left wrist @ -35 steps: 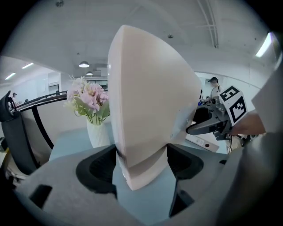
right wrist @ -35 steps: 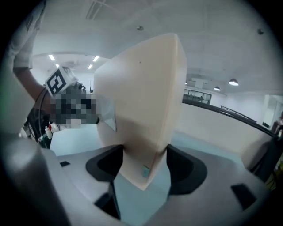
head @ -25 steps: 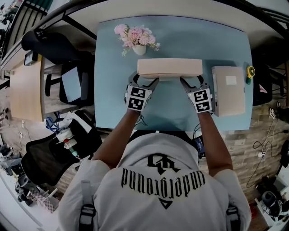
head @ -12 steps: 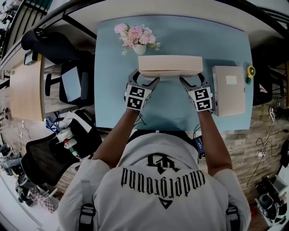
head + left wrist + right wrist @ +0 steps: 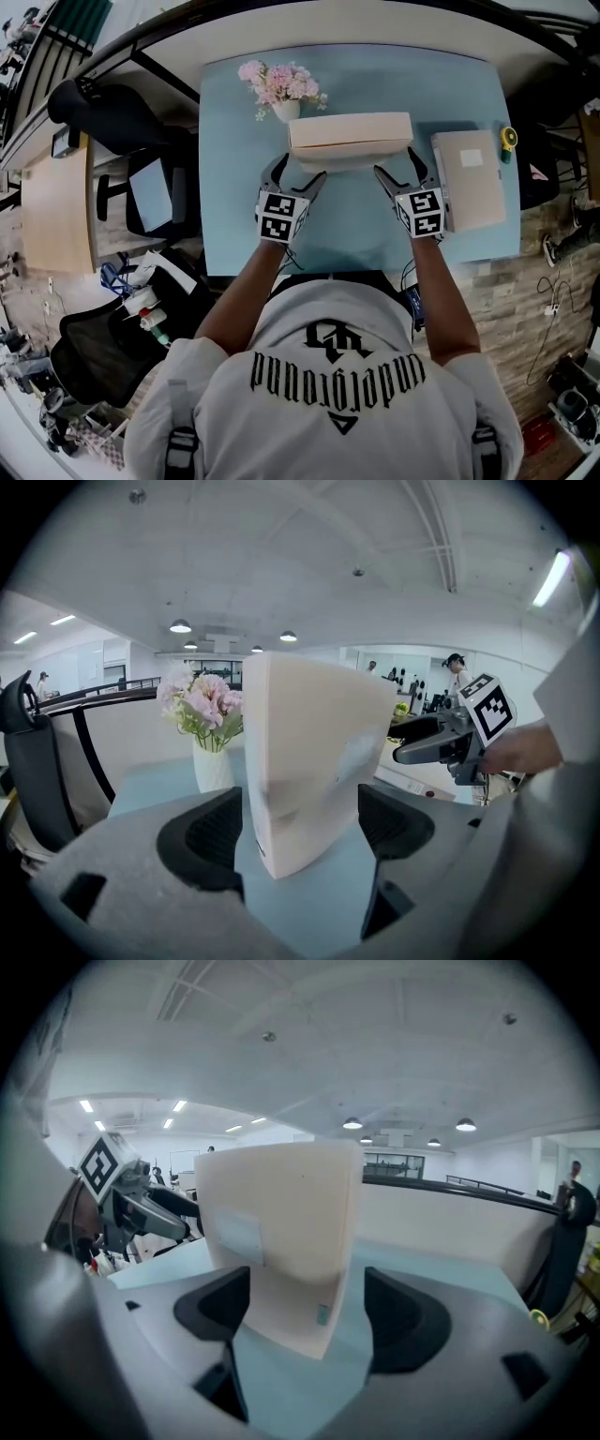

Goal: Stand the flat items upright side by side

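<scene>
A cream flat box (image 5: 349,141) stands upright on its long edge in the middle of the pale blue table (image 5: 347,230). My left gripper (image 5: 300,170) is at the box's left end and my right gripper (image 5: 399,169) is at its right end. Both sets of jaws have just been opening. In the left gripper view the box end (image 5: 309,761) sits between the pads of the left gripper (image 5: 300,829) with small gaps on both sides. The right gripper view shows the other end (image 5: 281,1241) the same way inside the right gripper (image 5: 300,1312). A second cream box (image 5: 467,180) lies flat to the right.
A white vase of pink flowers (image 5: 284,89) stands just behind the upright box's left end. A small yellow round object (image 5: 507,139) lies at the table's right edge beyond the flat box. A black office chair (image 5: 141,178) is off the table's left side.
Both grippers' jaws have spread wider around the box ends and the grippers have lifted slightly toward me. The box stays upright in the same spot.
</scene>
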Tool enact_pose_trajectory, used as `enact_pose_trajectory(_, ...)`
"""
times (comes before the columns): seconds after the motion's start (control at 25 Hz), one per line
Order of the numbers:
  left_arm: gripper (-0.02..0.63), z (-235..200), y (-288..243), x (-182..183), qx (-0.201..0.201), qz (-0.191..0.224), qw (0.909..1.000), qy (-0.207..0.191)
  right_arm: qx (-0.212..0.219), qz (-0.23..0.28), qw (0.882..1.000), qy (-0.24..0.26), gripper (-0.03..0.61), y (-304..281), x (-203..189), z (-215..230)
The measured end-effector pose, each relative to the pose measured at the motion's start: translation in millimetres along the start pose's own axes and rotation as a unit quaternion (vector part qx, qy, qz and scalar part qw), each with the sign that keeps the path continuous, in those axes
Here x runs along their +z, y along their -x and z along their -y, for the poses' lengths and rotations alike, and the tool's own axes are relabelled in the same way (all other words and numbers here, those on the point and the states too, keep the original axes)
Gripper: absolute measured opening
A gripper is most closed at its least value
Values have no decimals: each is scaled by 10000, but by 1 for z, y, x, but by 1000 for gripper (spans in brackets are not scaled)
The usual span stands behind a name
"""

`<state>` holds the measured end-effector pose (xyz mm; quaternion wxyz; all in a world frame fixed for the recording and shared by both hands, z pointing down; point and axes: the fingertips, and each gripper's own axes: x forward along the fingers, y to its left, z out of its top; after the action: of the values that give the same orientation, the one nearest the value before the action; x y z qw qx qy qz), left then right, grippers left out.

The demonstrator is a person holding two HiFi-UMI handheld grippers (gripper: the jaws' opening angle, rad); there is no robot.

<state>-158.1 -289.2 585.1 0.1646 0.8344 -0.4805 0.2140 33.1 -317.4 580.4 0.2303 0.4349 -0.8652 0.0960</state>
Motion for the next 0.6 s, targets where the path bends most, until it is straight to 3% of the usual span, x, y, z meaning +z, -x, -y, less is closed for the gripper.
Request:
enact_pose_trajectory(0.24, 396, 18, 30, 3, -210, 165, 9993, -264, -481, 204, 9984, -202, 383, 49, -1, -19)
enact_pose_trajectory(0.6, 396, 73, 50, 9, -877, 384, 9932, -655, -1278, 372, 9897, -534, 382, 129, -18, -38)
